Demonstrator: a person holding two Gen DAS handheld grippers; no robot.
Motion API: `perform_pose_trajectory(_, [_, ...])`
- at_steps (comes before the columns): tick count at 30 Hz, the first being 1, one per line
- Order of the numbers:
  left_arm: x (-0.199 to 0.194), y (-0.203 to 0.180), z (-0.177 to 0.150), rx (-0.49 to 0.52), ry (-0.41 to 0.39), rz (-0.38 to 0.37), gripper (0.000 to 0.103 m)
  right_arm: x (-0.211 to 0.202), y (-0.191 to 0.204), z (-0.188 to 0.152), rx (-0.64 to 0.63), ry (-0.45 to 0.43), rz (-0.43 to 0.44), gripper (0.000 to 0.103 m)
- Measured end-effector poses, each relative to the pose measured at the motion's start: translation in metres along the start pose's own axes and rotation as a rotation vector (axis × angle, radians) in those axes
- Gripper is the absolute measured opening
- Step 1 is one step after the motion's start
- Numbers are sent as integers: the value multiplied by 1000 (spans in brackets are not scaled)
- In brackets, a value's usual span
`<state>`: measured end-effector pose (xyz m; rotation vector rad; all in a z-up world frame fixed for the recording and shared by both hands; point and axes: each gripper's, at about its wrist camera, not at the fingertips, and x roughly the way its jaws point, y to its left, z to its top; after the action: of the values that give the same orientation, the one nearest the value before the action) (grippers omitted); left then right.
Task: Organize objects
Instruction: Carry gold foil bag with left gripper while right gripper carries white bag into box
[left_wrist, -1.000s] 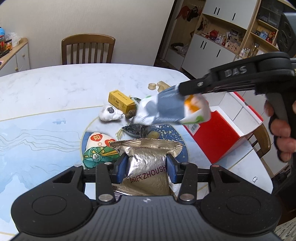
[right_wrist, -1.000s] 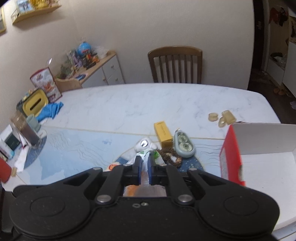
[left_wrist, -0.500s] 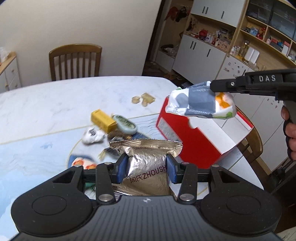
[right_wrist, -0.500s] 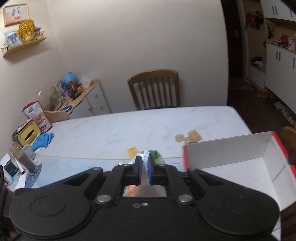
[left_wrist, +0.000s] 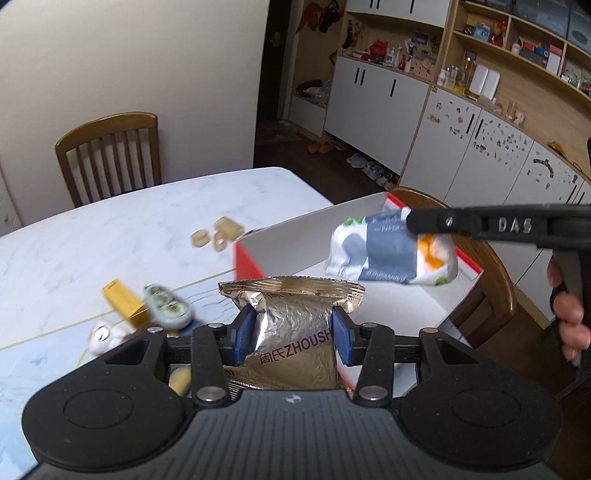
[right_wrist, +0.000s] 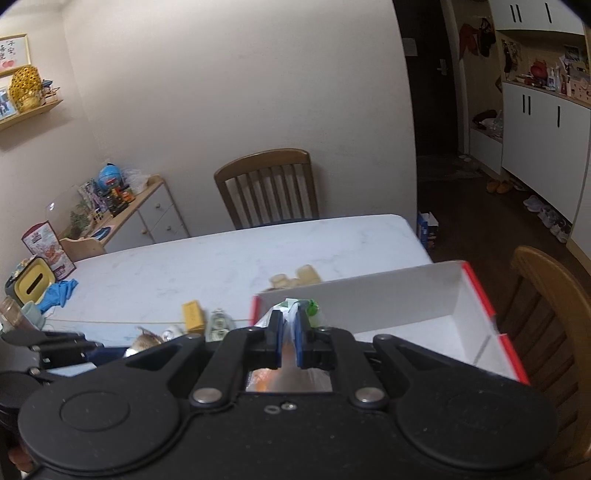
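Left wrist view: red-and-white box (left_wrist: 424, 306) sits open-topped at the surface (left_wrist: 110, 229) edge, dead ahead of both tongs. Right tongs (left_wrist: 410, 225) nearer; clamped tight on tissue pack (left_wrist: 391, 254), which hangs over the box opening, long axis roughly across it. Left tongs (left_wrist: 291, 336), part-open, pinch foil snack bag (left_wrist: 295, 325) upright, just short of box's near wall. Judging: R drops first.

Plain cream wall (right_wrist: 240, 92); slatted brown wooden chair (right_wrist: 267, 186) at far white marble table (right_wrist: 236, 254); white-doored cabinets (left_wrist: 373, 99) right; dark floor (right_wrist: 480, 192).
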<state>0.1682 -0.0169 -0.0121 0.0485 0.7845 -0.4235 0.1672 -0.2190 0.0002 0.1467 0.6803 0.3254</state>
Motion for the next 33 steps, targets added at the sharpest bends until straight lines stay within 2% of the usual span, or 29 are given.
perform_pose_trajectory(10, [58, -59, 31, 63, 47, 38, 44, 11, -67, -10, 11, 24, -6, 6])
perform_pose_trajectory(18, [111, -76, 36, 70, 111, 80, 44, 30, -100, -23, -18, 66, -13, 6])
perform_pose_trajectory(25, [155, -74, 29, 47, 178, 117, 44, 49, -103, -36, -126, 91, -28, 5])
perform_pose_trajectory(33, [195, -68, 23, 21, 281, 133, 44, 71, -103, -46, -185, 165, -30, 6])
